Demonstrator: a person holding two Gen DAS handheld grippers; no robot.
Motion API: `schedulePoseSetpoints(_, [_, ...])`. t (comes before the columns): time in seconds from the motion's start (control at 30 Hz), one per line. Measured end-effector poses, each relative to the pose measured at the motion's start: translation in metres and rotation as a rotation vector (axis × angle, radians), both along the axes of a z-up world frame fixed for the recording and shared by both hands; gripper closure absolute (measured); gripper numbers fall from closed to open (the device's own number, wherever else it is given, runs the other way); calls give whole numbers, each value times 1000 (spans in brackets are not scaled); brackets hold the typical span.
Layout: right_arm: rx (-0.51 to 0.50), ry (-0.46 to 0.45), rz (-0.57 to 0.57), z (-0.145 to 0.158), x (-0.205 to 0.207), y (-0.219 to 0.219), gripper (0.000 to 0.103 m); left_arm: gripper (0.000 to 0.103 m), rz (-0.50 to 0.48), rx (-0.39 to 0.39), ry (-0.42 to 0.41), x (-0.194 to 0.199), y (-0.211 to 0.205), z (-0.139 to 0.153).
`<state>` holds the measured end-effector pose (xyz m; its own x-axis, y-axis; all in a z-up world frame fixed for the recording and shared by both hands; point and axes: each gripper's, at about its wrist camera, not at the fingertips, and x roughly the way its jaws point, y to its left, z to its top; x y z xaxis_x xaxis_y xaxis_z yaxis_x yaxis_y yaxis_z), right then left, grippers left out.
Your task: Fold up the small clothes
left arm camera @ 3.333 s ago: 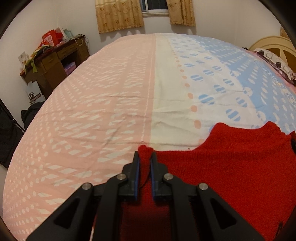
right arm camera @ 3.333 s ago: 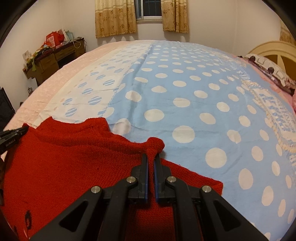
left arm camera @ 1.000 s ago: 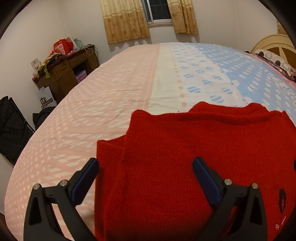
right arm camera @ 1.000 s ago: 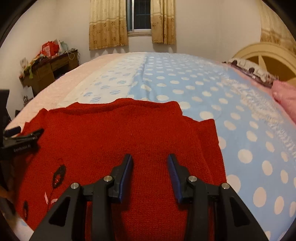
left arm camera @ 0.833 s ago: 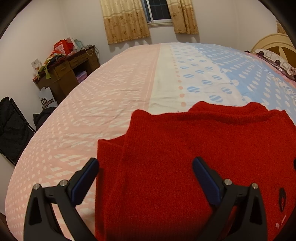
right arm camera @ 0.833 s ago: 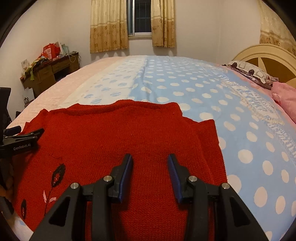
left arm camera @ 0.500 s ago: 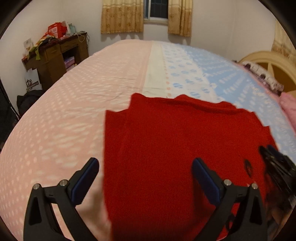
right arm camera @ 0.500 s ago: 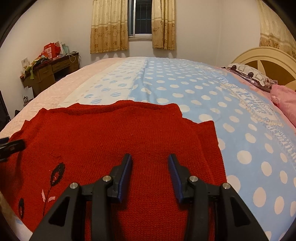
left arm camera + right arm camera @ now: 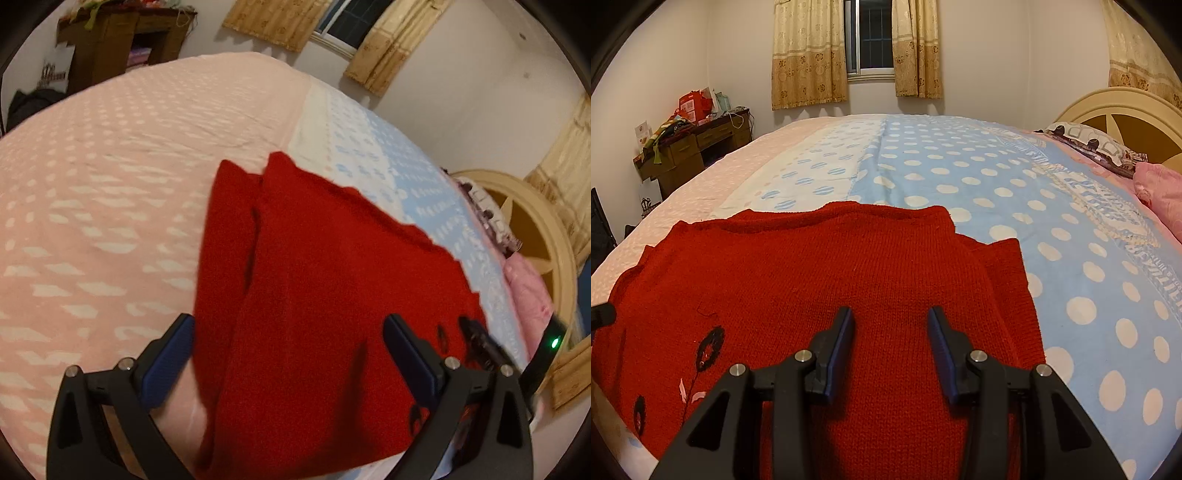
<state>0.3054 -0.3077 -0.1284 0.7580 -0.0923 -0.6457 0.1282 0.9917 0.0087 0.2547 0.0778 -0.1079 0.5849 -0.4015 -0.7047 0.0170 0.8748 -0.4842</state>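
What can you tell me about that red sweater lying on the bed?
The red sweater is a small knitted garment, wool-like, lying flat on the bedspread. Both sleeves look folded in along its sides, one showing as a strip along the right edge. Its neckline faces the window end. A dark flower motif with pale leaves decorates the lower left part. The left gripper and right gripper hover over it with jaws open, gripping nothing.

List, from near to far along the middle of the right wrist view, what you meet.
Right gripper → red knitted sweater → blue bedsheet with white dots → dark window between yellow patterned curtains.
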Motion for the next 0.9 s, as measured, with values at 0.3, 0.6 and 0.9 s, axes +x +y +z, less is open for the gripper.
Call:
schedulePoseSetpoints(0.3, [22,-7,3,0,-1,-4,59,40,7,24,-30,4,-12,-4])
schedulePoseSetpoints(0.6, [181,-148,48,30,-20,-15,59,82,-7,122,-60,4,-25,18])
schedulePoseSetpoints(0.9, [562,-47,227,7,-4,-20,59,83,-122,143,-167,2,-81,66])
